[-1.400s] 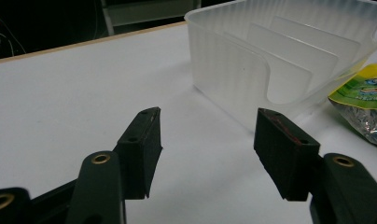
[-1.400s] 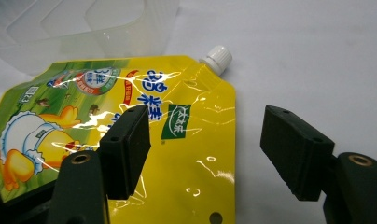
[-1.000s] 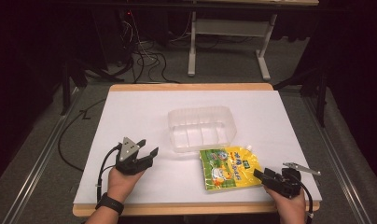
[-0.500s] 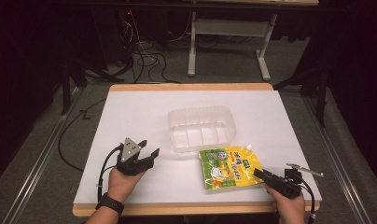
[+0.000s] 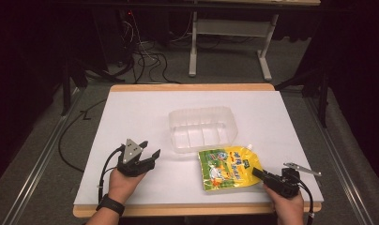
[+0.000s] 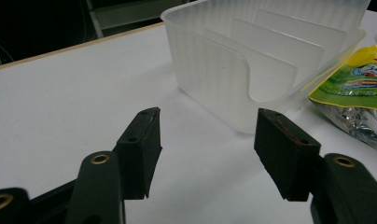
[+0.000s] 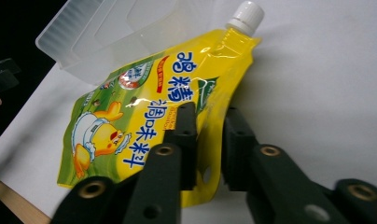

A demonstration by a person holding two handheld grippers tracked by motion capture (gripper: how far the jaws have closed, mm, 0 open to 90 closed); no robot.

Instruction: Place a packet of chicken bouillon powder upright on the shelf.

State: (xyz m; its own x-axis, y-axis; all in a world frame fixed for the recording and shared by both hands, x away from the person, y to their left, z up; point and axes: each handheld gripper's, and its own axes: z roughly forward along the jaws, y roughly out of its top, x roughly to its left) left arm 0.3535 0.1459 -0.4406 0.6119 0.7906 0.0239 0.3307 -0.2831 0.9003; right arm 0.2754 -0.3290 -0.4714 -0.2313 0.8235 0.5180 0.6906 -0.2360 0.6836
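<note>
The yellow pouch (image 5: 229, 167) lay flat on the white table (image 5: 131, 117), near the right front edge, its white cap (image 7: 245, 16) pointing far and right. Just beyond it stood the clear plastic bin (image 5: 202, 128), touching the pouch's far edge. The right gripper (image 5: 259, 173) had just been closing, and its 2 jaws pinched the pouch's near right edge between them. The left gripper (image 5: 150, 155) rested at the left, jaws apart with nothing between them, aimed toward the bin.

A lab-like workroom: a white-topped table (image 5: 145, 117) in a dark room, tangled cables (image 5: 145, 56) and metal frames (image 5: 225, 37) behind.
</note>
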